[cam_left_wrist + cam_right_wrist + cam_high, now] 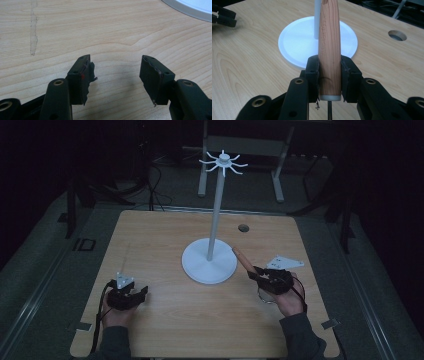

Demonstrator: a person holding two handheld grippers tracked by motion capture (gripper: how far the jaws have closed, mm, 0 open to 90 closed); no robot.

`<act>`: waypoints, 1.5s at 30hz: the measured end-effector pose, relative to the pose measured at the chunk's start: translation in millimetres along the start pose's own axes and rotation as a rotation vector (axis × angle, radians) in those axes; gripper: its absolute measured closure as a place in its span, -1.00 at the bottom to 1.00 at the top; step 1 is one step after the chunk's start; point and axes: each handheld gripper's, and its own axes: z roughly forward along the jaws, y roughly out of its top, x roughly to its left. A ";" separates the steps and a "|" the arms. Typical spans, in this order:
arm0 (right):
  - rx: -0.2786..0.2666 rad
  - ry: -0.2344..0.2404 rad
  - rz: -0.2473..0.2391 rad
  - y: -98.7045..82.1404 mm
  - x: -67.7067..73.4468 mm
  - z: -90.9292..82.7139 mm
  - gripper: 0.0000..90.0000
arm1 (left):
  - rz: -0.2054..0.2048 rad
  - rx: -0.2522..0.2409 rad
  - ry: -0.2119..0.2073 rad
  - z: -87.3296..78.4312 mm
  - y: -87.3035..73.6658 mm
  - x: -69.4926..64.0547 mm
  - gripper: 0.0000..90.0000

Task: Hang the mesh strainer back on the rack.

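A white stand with a round base (209,265), a tall pole (216,205) and a ring of hooks on top (223,162) stands mid-table. My right gripper (256,271) is shut on a wooden handle (241,257) that points toward the base. In the right gripper view the handle (329,45) rises between the jaws of the right gripper (330,60), with the white base (297,42) behind it. A thin metal stem (329,111) leaves the handle's lower end. My left gripper (136,294) rests open at the front left, and between its fingers there is bare wood (116,58).
A round cable hole (243,228) sits in the wooden table (160,235) behind the stand. An old tape mark (33,30) lies ahead of the left gripper. A metal frame (240,147) stands on the floor beyond the table.
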 end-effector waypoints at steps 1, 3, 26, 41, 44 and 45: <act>-0.002 -0.003 -0.001 0.8 -0.5 -0.3 0.58 | 0.000 -0.001 0.000 0.0 0.0 0.0 -0.05; -0.006 -0.006 -0.001 2.0 -1.4 -0.9 0.58 | 0.000 -0.001 0.000 0.0 0.0 0.0 -0.05; -0.072 -0.024 0.004 20.2 -4.3 -7.2 0.58 | -0.005 -0.003 -0.002 -0.9 0.3 0.1 -0.05; -0.127 -0.041 0.009 34.8 -5.6 -14.1 0.58 | -0.008 -0.007 -0.001 -0.8 0.3 0.1 -0.05; -0.135 -0.044 0.009 37.6 -5.9 -15.4 0.58 | -0.007 -0.007 -0.001 -0.8 0.3 0.1 -0.05; -0.138 -0.045 0.008 38.6 -6.0 -15.8 0.58 | -0.007 -0.007 -0.001 -0.8 0.3 0.1 -0.05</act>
